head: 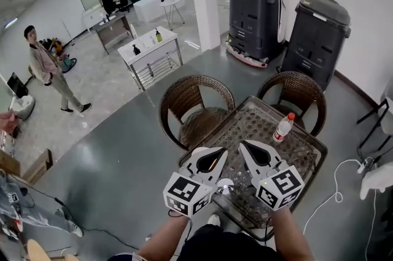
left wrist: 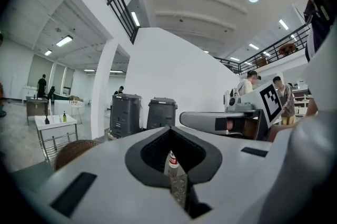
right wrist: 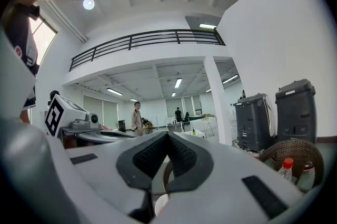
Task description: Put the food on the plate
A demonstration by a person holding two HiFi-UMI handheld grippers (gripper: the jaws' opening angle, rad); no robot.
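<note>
Left gripper [head: 215, 157] is clamped shut on nothing, jaws meeting at the tip; right gripper [head: 250, 150] looks the same, closed and empty; both are held roughly level, side by side, tips toward 12 o'clock, forearms [head: 164, 240] coming in from 6; between them what looks like a small pale plate [head: 225, 186], half hidden, sits on the glass table [head: 258, 121] near its 6 o'clock edge; a red-capped bottle [head: 283, 127] stands at 2 o'clock.
</note>
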